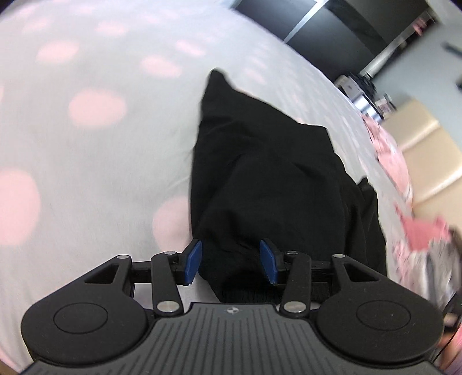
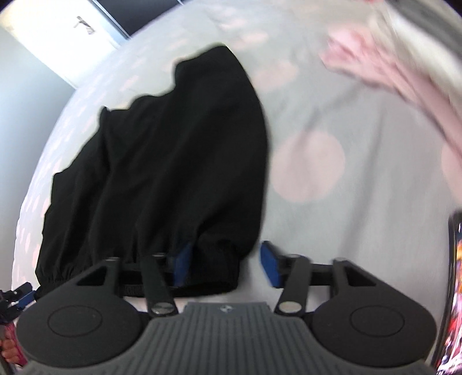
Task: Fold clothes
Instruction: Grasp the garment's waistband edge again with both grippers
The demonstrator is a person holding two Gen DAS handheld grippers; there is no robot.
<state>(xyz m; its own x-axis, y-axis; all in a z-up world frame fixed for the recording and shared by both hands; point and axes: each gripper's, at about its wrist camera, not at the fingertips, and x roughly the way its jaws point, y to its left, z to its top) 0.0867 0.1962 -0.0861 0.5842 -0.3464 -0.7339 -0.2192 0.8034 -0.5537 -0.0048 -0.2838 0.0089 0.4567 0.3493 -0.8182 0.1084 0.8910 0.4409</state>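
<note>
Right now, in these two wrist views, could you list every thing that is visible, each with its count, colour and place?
black garment: one, black, lying bunched on the bed sheet, its elastic edge nearest both grippers
bed sheet: one, pale grey-white with pink dots, under the garment
pink clothes: a blurred heap, pink and white, on the sheet to the right of the garment; count cannot be told
dark furniture: black, beyond the far edge of the bed; blurred
beige furniture: beige, to the right past the bed; blurred
left gripper: one, black with blue pads, open, garment edge between the fingers
right gripper: one, black with blue pads, open, garment hem between the fingers
</note>
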